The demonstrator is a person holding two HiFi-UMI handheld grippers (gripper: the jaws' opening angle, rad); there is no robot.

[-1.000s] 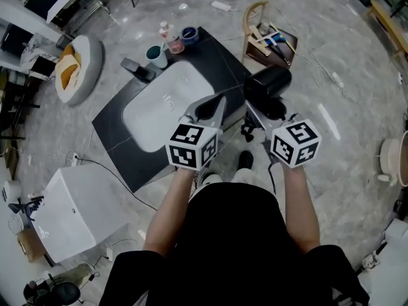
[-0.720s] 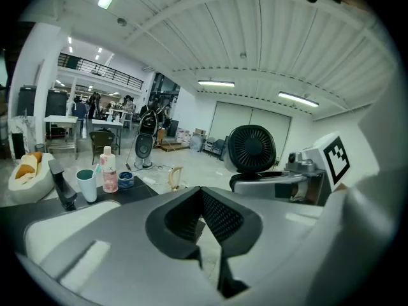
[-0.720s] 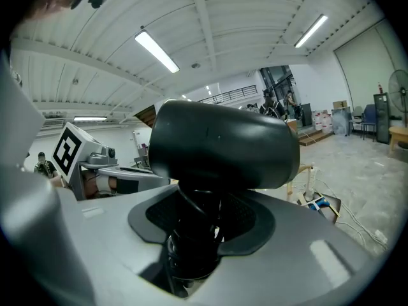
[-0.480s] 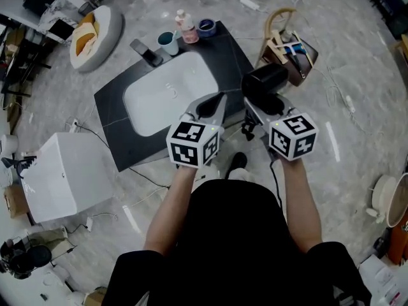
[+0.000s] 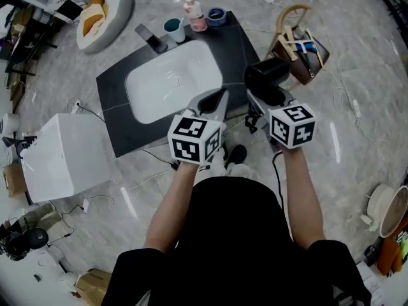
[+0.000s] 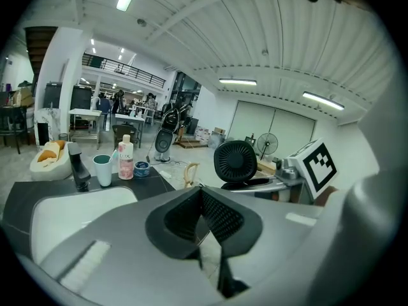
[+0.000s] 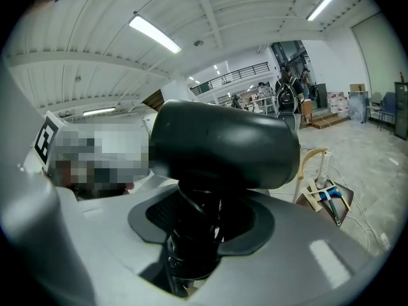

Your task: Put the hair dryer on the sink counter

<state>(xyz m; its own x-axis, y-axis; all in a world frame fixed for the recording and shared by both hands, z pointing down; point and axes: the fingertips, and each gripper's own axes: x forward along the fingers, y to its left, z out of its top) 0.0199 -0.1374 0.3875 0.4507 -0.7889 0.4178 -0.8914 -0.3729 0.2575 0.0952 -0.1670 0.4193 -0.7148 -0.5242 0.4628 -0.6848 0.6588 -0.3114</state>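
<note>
Over the last second the whole scene has turned and slid in the head view. The dark sink counter (image 5: 121,116) now lies more squarely in front of the person, and its right edge has come close under the load. The hair dryer (image 5: 266,75) has not changed hands. The right gripper (image 5: 270,98) is still clamped on its handle, and the right gripper view shows the black body (image 7: 223,142) upright above the jaws, with the cord wound around the handle. The dryer hangs in the air just beside the counter's right edge, not yet over it and not touching it. It seems the carrying is almost done and only the setting down is left.

The left gripper (image 5: 215,101) keeps its jaws pressed together with nothing between them, hovering over the counter's near edge.

The grey marble-like floor (image 5: 357,107) is open, with cables lying on it. A white box (image 5: 64,161) stands left of the counter. The white basin (image 5: 172,88) takes up most of the top, so the free dark strip on the right looks the best landing place. Behind the basin stand a faucet (image 5: 153,40), a cup (image 5: 173,29), a pink bottle (image 5: 194,14) and a small blue jar (image 5: 215,16).
</note>
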